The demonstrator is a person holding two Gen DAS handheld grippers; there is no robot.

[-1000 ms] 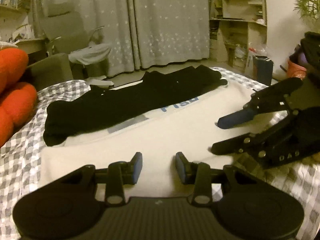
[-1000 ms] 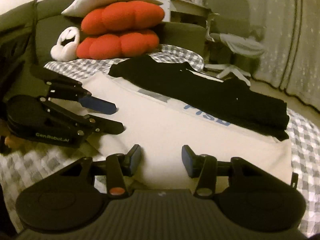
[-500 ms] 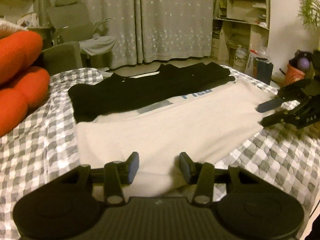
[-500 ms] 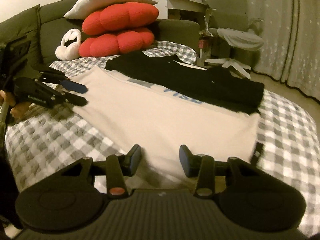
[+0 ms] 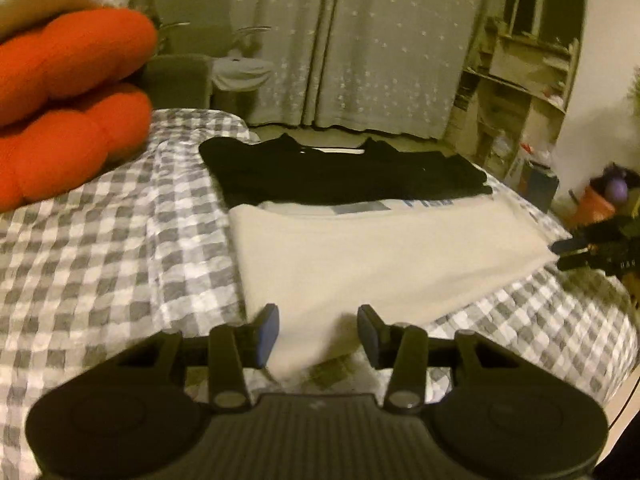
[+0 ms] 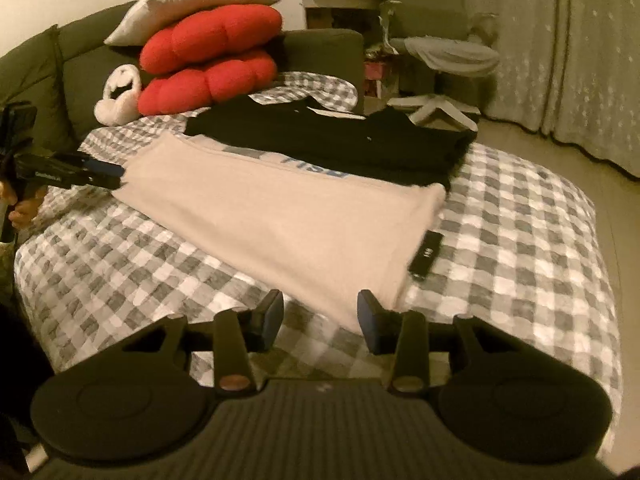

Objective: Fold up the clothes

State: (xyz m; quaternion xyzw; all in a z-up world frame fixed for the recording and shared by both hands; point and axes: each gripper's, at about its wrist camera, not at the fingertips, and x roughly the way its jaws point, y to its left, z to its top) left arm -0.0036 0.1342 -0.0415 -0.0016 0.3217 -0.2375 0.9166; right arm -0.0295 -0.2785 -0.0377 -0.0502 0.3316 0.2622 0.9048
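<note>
Currently the cream shirt [image 5: 384, 256] lies flat on the checked bedspread [image 5: 120, 248], laid out as a long, wide band with straight edges and almost no wrinkles. Blue print [image 6: 312, 166] shows along its far edge, partly covered by the black garment [image 5: 340, 172], which overlaps that far edge and lies in a flat dark strip. A small black label [image 6: 427, 254] sticks out at the shirt's right-hand corner in the right wrist view, resting on the bedspread.

Left gripper [image 5: 318, 330]: jaws apart, nothing pinched. The near left corner of the cream shirt sits in the gap between the fingers; whether it lies below them or at their level I cannot tell, but the pads are clear of the cloth on both sides. In the right wrist view the same gripper [image 6: 102, 174] sits at the shirt's far left corner, tips right at the fabric edge; contact cannot be told from there.

Right gripper [image 6: 320, 314]: jaws apart as well, not gripping. The shirt's near edge runs into the gap, closer to the right finger [image 6: 370, 318]; the left finger is over bare bedspread. In the left wrist view it [image 5: 568, 254] shows at the shirt's right end, just beside the corner, blurred.

Both tools thus sit at opposite ends of the shirt's near long edge, with the black garment well beyond them on the far side. Red cushions [image 6: 208, 60] are stacked past the head end of the bedspread, apart from both garments.
</note>
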